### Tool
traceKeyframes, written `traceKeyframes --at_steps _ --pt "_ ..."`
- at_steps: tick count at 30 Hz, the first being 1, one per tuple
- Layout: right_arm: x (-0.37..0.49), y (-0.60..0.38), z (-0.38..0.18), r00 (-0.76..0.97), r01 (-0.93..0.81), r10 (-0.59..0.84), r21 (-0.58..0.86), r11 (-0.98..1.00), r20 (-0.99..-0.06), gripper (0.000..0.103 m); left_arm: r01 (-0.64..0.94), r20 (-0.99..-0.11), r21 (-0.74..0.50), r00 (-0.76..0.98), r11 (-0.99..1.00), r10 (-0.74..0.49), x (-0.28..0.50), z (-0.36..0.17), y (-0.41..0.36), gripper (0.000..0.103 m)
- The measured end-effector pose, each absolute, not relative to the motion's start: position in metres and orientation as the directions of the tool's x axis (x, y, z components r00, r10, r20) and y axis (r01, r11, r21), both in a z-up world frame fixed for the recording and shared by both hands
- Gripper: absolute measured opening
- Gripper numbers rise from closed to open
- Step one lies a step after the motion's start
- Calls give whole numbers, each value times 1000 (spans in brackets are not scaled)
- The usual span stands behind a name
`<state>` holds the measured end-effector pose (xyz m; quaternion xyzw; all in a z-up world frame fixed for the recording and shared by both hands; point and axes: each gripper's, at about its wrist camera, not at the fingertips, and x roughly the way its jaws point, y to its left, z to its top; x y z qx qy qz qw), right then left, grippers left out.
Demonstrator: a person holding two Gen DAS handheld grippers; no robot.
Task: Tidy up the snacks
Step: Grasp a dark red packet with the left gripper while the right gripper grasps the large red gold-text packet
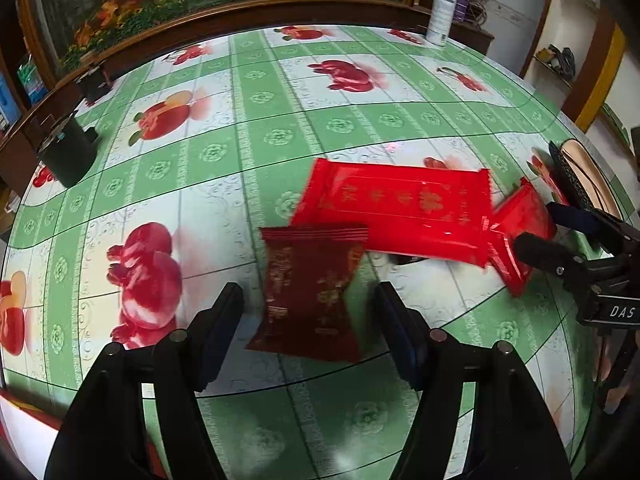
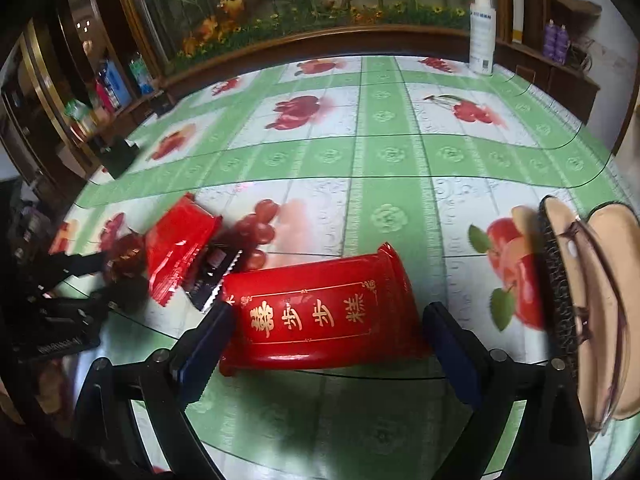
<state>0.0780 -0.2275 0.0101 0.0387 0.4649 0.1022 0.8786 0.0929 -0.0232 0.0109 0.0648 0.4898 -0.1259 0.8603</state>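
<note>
Several red snack packets lie on the green fruit-print tablecloth (image 1: 280,136). A dark red packet (image 1: 312,296) sits between the open fingers of my left gripper (image 1: 310,324), not clamped. Behind it lies a long bright red packet (image 1: 400,208), and a smaller bright red packet (image 1: 516,236) is between the fingers of my right gripper (image 1: 548,232). In the right wrist view that packet (image 2: 320,316), with gold characters, lies between the open fingers of my right gripper (image 2: 326,344). The long red packet (image 2: 180,248) and a dark packet with a sawtooth edge (image 2: 216,276) lie to the left, near my left gripper (image 2: 86,276).
An open glasses case (image 2: 596,312) with glasses lies at the right edge. A white spray bottle (image 1: 442,10) stands at the far edge. Dark containers (image 1: 70,152) stand at the far left. A wooden-framed flower picture backs the table.
</note>
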Motion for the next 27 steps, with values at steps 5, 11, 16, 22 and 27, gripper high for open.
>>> traceKeyframes --at_steps 5,11,16,22,27 --pt "78 -214 9 536 -167 203 133 977 -819 98 293 -857 -15 489 956 -163 93 11 -25 60" --pt "76 -195 7 539 -180 159 71 981 -827 100 316 -855 -15 487 948 -177 89 14 -32 36" --pt "75 -185 5 532 -199 168 71 978 -830 100 324 -850 -19 493 946 -186 86 14 -34 34" --pt "72 -176 7 507 -223 221 121 967 -833 100 322 -848 -23 495 947 -189 75 14 -36 31" --pt "68 -166 5 527 -248 203 79 965 -825 101 286 -848 -67 489 956 -206 70 15 -25 31"
